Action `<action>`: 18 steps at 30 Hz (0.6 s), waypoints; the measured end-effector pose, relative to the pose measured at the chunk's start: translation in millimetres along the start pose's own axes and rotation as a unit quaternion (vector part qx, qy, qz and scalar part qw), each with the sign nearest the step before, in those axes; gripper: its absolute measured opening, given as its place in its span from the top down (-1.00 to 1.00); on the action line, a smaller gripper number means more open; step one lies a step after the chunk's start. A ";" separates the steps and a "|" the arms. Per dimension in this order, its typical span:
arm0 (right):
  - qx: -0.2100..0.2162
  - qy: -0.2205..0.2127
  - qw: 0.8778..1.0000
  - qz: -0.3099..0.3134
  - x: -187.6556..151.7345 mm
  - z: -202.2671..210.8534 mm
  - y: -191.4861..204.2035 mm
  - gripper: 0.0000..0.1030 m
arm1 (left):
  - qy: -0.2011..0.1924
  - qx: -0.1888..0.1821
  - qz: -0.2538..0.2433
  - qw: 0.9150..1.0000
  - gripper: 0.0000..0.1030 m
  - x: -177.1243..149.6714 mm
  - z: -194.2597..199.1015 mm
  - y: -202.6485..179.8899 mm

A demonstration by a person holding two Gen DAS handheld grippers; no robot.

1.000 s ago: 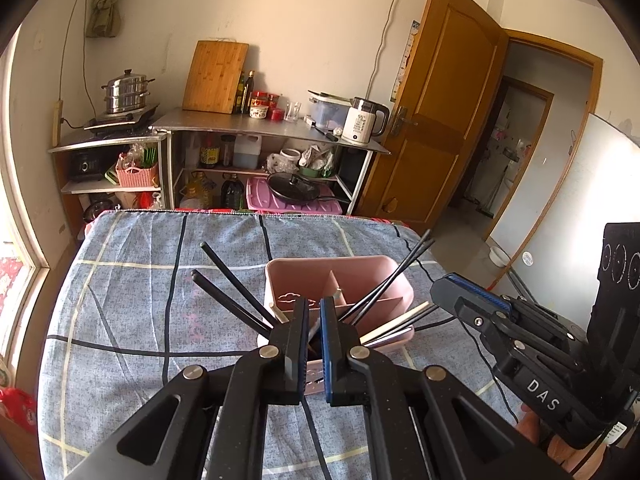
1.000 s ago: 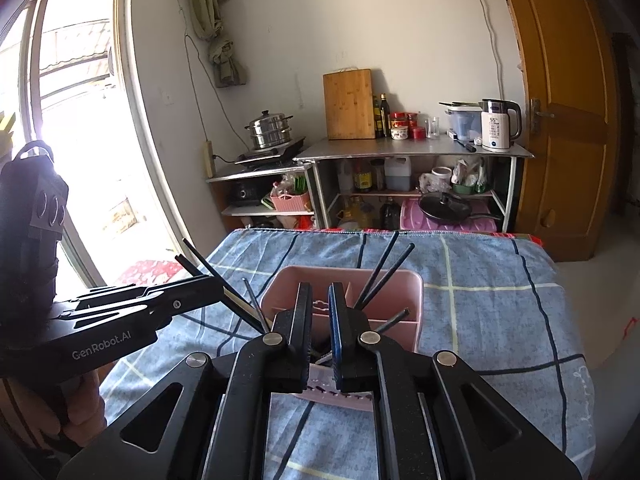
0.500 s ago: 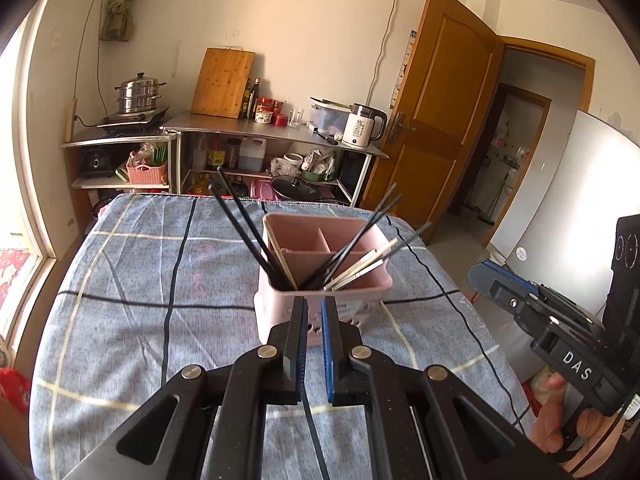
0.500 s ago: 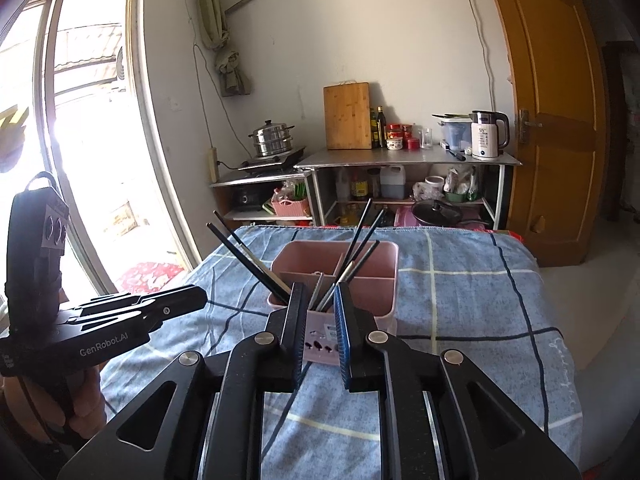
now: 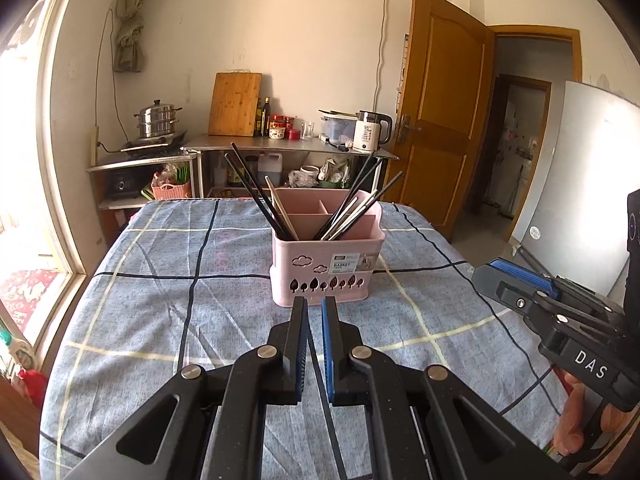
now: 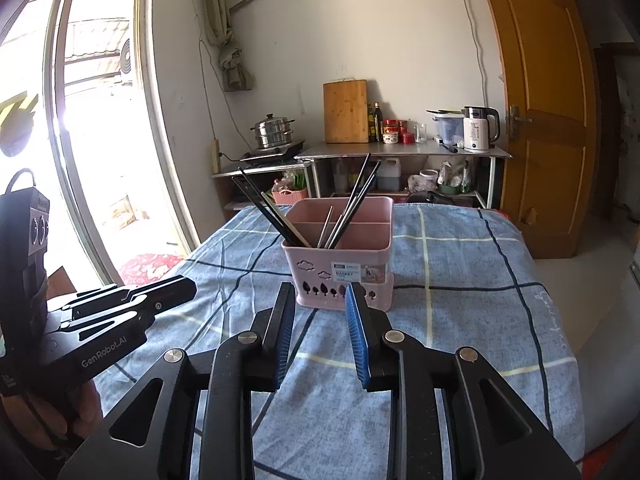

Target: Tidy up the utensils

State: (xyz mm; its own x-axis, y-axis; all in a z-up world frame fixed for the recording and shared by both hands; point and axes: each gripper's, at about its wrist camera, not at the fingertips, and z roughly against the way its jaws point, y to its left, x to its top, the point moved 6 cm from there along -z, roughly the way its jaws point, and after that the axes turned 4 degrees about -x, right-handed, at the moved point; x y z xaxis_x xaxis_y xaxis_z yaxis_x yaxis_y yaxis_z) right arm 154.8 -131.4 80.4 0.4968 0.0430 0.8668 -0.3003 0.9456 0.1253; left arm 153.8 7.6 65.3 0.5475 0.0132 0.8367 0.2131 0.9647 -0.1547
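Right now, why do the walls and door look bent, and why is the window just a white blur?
Left wrist view: the fisheye lens bows the door and darkens the corners; the pink basket stays sharp. Right wrist view: daylight overexposes the window to white glare, and the frame curves; the checked cloth is evenly lit.

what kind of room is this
Most likely a home kitchen or dining corner: a steamer pot on a cooktop, an electric kettle and cutting board on a metal shelf, plus a cloth-covered table.
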 end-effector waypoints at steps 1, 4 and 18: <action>-0.001 0.000 1.000 0.000 -3.6 2.4 1.0 0.47 | -0.001 0.001 -0.003 1.000 0.89 -3.1 2.4 -2.6; -0.004 0.001 1.000 0.002 -12.8 8.6 2.0 0.46 | -0.006 0.009 -0.013 1.000 0.89 -10.2 8.7 -8.9; -0.010 0.008 1.000 -0.001 -33.8 19.2 0.0 0.44 | -0.015 0.007 -0.009 1.000 0.89 -25.1 18.2 -16.5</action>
State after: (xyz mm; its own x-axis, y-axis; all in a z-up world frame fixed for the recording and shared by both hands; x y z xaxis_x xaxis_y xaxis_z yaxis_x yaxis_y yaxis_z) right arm 122.3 -139.1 60.4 0.5109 0.0453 0.8585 -0.2832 0.9517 0.1184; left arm 121.8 -3.9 56.5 0.5192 0.0032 0.8546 0.2108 0.9686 -0.1318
